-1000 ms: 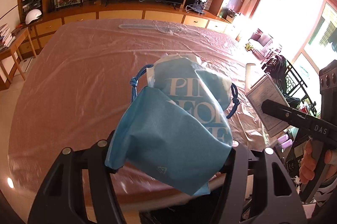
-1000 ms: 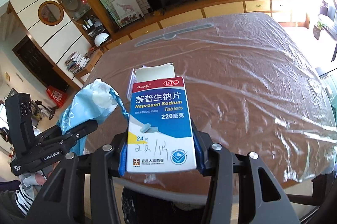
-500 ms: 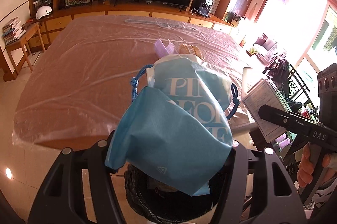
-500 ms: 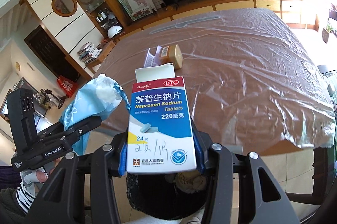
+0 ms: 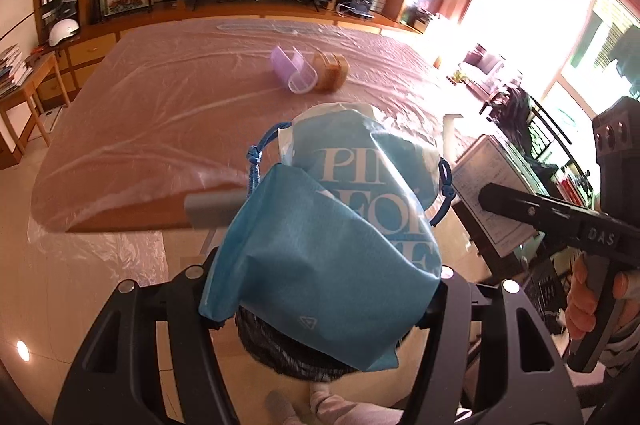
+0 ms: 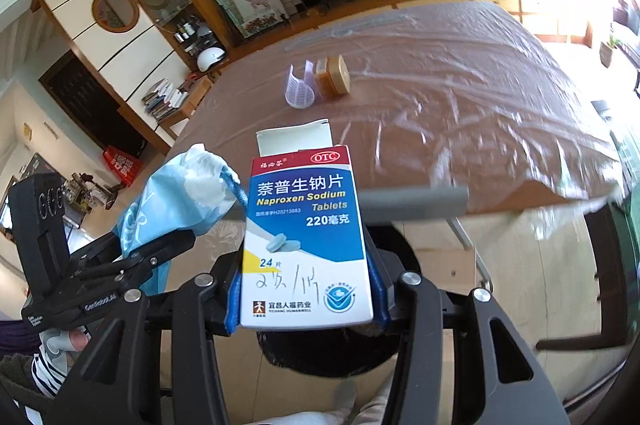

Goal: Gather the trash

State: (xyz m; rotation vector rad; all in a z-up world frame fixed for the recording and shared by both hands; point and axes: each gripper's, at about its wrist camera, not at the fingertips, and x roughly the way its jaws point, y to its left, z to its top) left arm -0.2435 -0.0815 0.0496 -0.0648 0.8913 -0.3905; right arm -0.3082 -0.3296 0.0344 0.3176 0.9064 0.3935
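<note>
I see a brown table (image 5: pixel 132 113) under clear plastic sheeting (image 6: pixel 460 85), filling the middle of both views. In the upper centre of the frame a lilac measuring cup (image 5: pixel 294 69) lies on its side, touching an amber jar (image 5: pixel 330 72) with a gold lid. Pale tiled floor (image 5: pixel 80 281) shows below the table's edge.

The blue drawstring bag (image 5: pixel 320 245) covers most of the black-lined bin (image 5: pixel 288 357) below it and hides the left gripper's (image 5: pixel 320 289) pads. The medicine box (image 6: pixel 306 245) likewise hides most of that bin (image 6: pixel 328 349) in the right wrist view. The table's (image 6: pixel 480 129) near edge is motion-blurred. The bag's print is partly folded out of sight.
</note>
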